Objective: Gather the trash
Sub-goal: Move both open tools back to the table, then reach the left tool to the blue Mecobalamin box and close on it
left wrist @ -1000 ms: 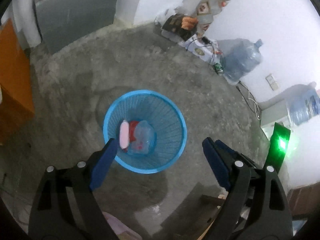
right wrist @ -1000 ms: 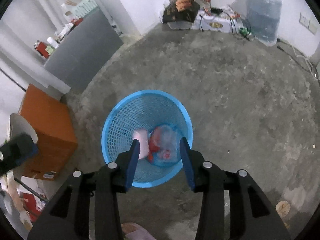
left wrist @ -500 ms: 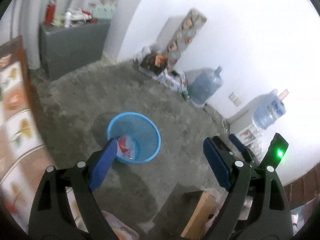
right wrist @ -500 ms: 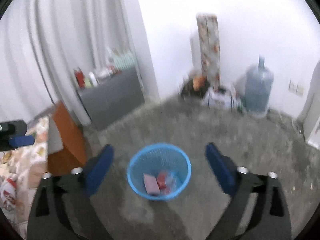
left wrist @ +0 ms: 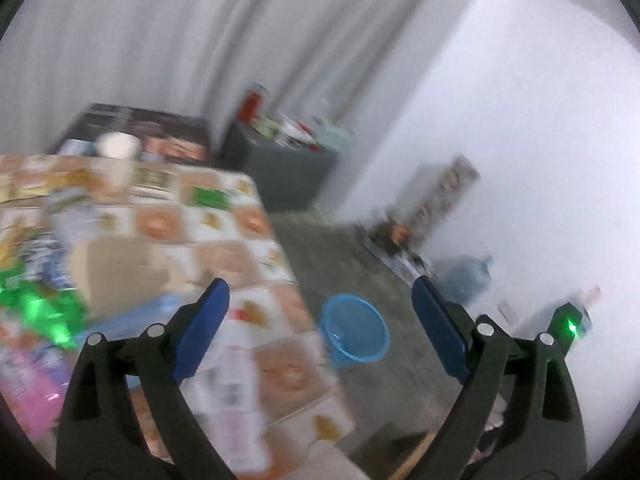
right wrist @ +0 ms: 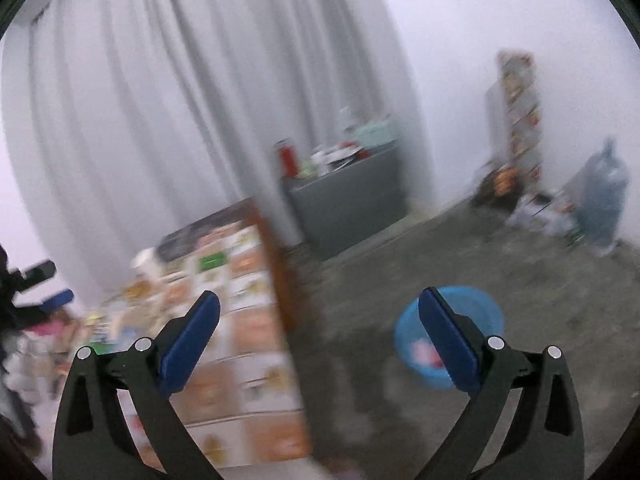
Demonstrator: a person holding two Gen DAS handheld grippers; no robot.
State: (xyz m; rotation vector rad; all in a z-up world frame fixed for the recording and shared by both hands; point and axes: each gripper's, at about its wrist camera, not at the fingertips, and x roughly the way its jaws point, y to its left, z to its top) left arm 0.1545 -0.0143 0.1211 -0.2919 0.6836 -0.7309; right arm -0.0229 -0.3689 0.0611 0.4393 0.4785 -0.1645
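Observation:
The blue mesh trash basket [left wrist: 356,332] stands on the concrete floor beside the table; in the right wrist view it [right wrist: 480,320] holds pink and red trash [right wrist: 424,354]. My left gripper [left wrist: 320,320] is open and empty, raised over the table's near corner. My right gripper [right wrist: 320,328] is open and empty, between table and basket. On the patterned tablecloth [left wrist: 224,248] lie blurred wrappers: a green one [left wrist: 36,300], a pink one [left wrist: 28,384], a white packet [left wrist: 236,400] and a white cup [left wrist: 118,148].
A grey cabinet [right wrist: 348,204] with bottles stands by the curtain. Water jugs [right wrist: 604,196] and clutter [right wrist: 504,184] sit along the far wall. The other gripper [right wrist: 28,280] shows at the left edge of the right wrist view. Both views are motion-blurred.
Both grippers have lifted away from above the basket and swung left towards the table. The right gripper opened wide after dropping trash in the basket. The basket now looks small and far.

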